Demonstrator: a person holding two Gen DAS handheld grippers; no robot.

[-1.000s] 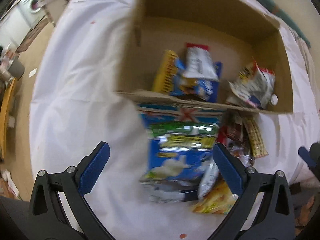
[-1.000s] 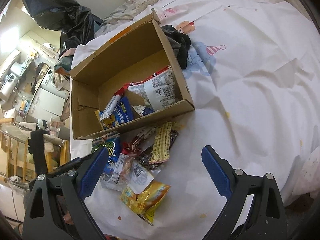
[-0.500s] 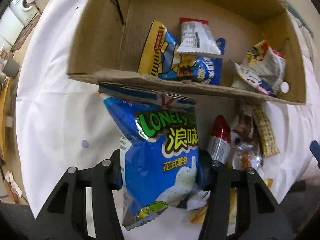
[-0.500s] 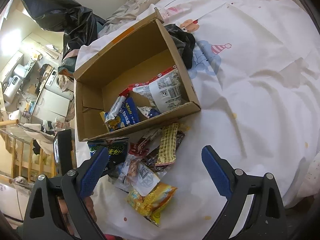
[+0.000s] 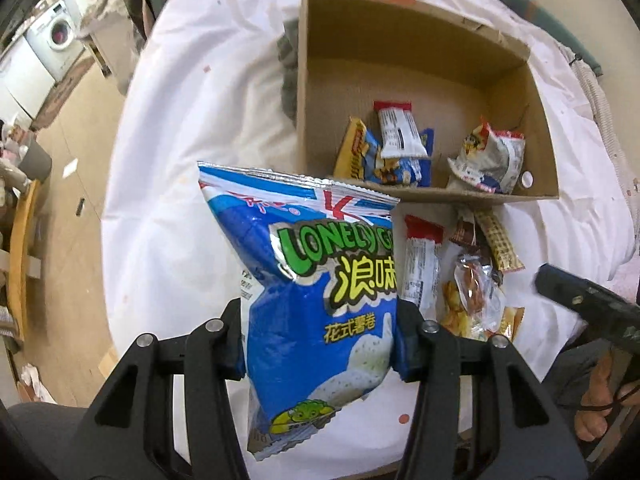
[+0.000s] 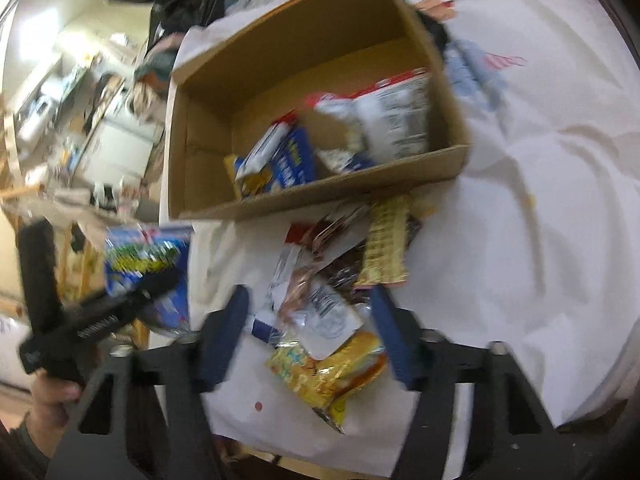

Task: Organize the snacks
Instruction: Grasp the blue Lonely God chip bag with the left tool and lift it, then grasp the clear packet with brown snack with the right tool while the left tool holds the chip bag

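My left gripper (image 5: 320, 336) is shut on a blue Lonely God chip bag (image 5: 316, 288) and holds it up, left of and short of the cardboard box (image 5: 424, 196). The bag also shows in the right wrist view (image 6: 148, 268). The box (image 6: 320, 196) holds several snack packs (image 5: 396, 148). A pile of loose snacks (image 6: 332, 280) lies on the white sheet in front of the box. My right gripper (image 6: 312, 320) is open, low over that pile, with a yellow snack bag (image 6: 328, 372) between its fingers' line.
The white sheet (image 5: 168, 208) covers a table whose edge drops to the floor on the left. A washing machine (image 5: 52, 40) and furniture stand far left. A dark cloth (image 6: 434, 28) lies behind the box.
My left gripper closed on the blue chip bag and lifted it back from the box. My right gripper moved down and forward toward the loose pile, its fingers narrower.
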